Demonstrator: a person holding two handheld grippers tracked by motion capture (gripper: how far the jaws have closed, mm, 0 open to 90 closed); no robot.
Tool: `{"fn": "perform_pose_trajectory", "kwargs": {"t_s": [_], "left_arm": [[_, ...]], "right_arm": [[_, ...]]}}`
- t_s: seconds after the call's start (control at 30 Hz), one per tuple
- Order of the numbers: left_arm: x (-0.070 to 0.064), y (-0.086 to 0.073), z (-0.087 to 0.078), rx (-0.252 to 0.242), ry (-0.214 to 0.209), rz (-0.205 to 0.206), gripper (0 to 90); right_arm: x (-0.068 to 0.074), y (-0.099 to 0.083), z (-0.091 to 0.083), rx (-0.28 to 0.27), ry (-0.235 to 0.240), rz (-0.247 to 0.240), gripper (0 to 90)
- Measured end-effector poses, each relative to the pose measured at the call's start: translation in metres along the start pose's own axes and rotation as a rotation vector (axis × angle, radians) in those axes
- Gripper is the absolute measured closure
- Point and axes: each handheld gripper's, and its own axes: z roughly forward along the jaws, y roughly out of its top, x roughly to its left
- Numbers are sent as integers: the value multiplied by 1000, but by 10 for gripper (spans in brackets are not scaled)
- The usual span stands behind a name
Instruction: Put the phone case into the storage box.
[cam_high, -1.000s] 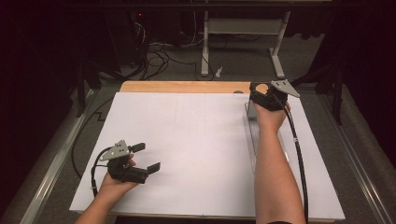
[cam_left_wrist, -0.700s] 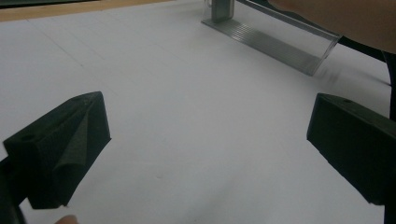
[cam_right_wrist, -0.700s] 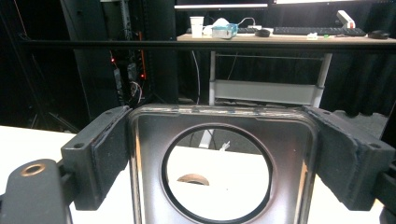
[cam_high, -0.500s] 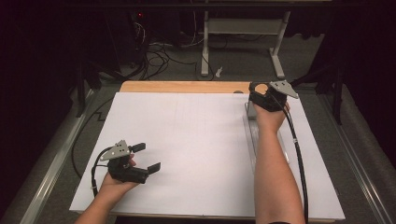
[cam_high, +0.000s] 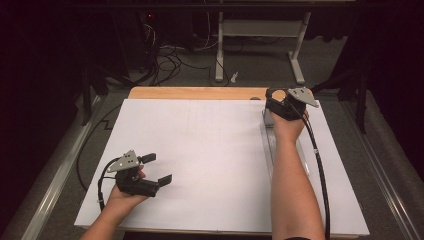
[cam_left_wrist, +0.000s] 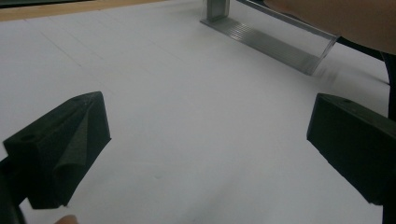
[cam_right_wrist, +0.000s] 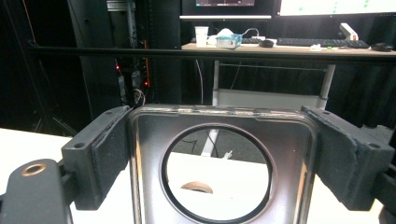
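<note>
The metal frame (cam_right_wrist: 219, 154) is a thin, bright piece with rounded corners and a large round opening; in the right gripper view it stands upright between your right jaws, which are clamped on its two side edges. In the high view it sits at the far right of the counter (cam_high: 210, 165), at the far end of a long clear plastic strip (cam_high: 285, 150) that lies along the white sheet under your right forearm; whether frame and strip are one piece cannot be told. Judge the frame to be stiff and light, with a smooth, slippery finish: hold it by the flat side edges, as the right gripper (cam_high: 280, 102) does now, and keep the pads square so it does not pivot. Treat the clear strip as light and prone to flexing or sliding on the paper; the left gripper view shows it ribbed, with a raised wall (cam_left_wrist: 280, 39). Your left gripper (cam_high: 156, 169) hovers over the near left of the counter, jaws wide apart and holding nothing, well apart from the frame.
</note>
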Motion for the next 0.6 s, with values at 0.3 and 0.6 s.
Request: {"fn": "perform_pose_trajectory", "kwargs": {"t_s": [0.3, 0.6], "left_arm": [[0, 0, 0, 2, 0, 1, 7], [0, 0, 1, 4, 0, 0, 7]], "right_arm": [[0, 0, 0, 28, -10, 12, 100], [-2, 2, 0, 33, -28, 21, 36]]}}
